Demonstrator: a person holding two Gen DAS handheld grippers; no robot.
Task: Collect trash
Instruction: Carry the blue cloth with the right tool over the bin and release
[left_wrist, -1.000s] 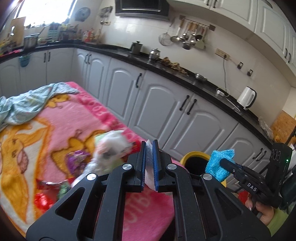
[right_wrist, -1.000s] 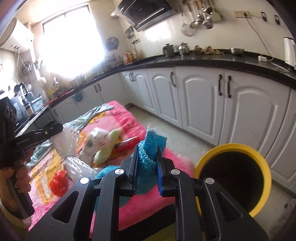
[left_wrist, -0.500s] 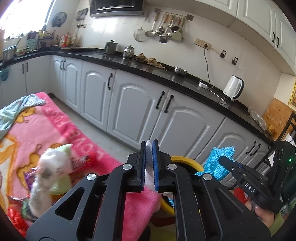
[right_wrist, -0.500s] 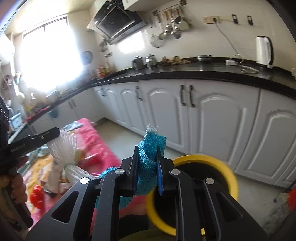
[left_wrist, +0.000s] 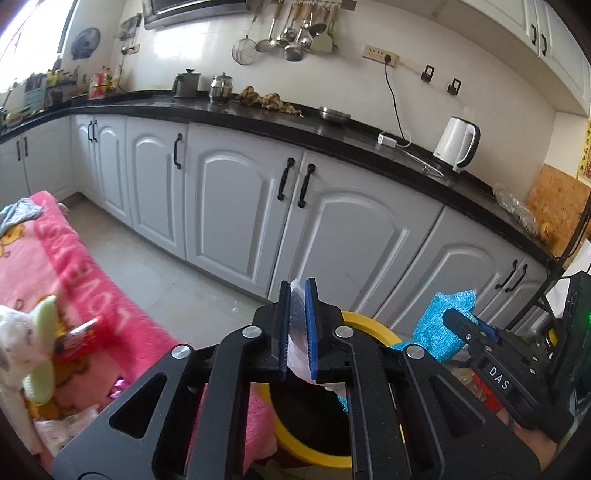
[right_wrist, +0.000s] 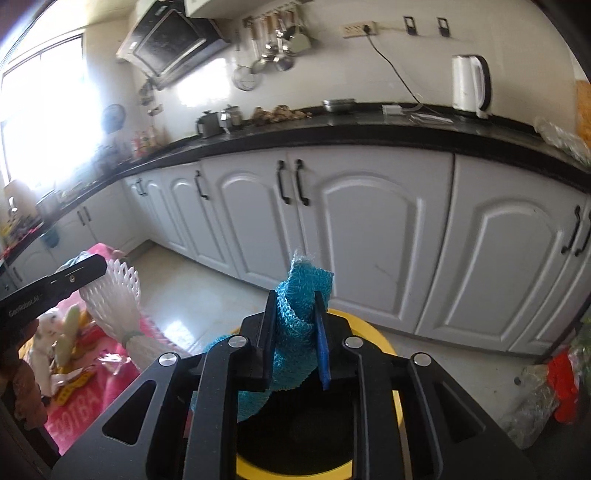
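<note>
My left gripper (left_wrist: 298, 325) is shut on a white foam fruit net (left_wrist: 297, 332), which shows fully in the right wrist view (right_wrist: 118, 306). My right gripper (right_wrist: 295, 332) is shut on a blue foam net (right_wrist: 295, 325), also seen in the left wrist view (left_wrist: 443, 321). Both grippers hang above the yellow trash bin (left_wrist: 369, 326) with its dark inside; its rim also shows in the right wrist view (right_wrist: 376, 336).
A pink blanket (left_wrist: 55, 266) with a soft toy (left_wrist: 22, 354) and wrappers lies to the left. White cabinets (left_wrist: 240, 206) and a black counter with a kettle (left_wrist: 458, 142) stand behind. Bagged rubbish (right_wrist: 554, 376) lies on the floor at right.
Both grippers have swung right from over the blanket to above the yellow bin, each still gripping its net. The bin is now directly below the fingers.
</note>
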